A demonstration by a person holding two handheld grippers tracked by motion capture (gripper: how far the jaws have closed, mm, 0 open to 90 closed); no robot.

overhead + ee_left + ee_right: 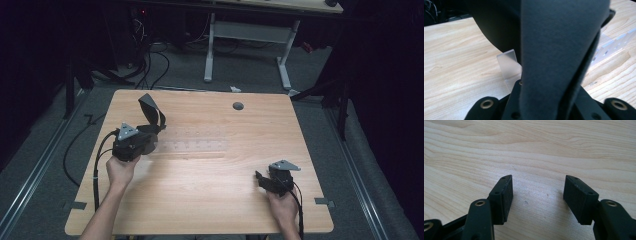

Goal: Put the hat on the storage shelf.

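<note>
No readable text, label or number anywhere.

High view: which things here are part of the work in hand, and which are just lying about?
In the job:
- dark strap, gripped by the left gripper
- clear slotted rack beside it on the table

Lying about or idle:
- grey disc near the far edge
- right gripper, open over bare wood
- white desk frame beyond
</note>
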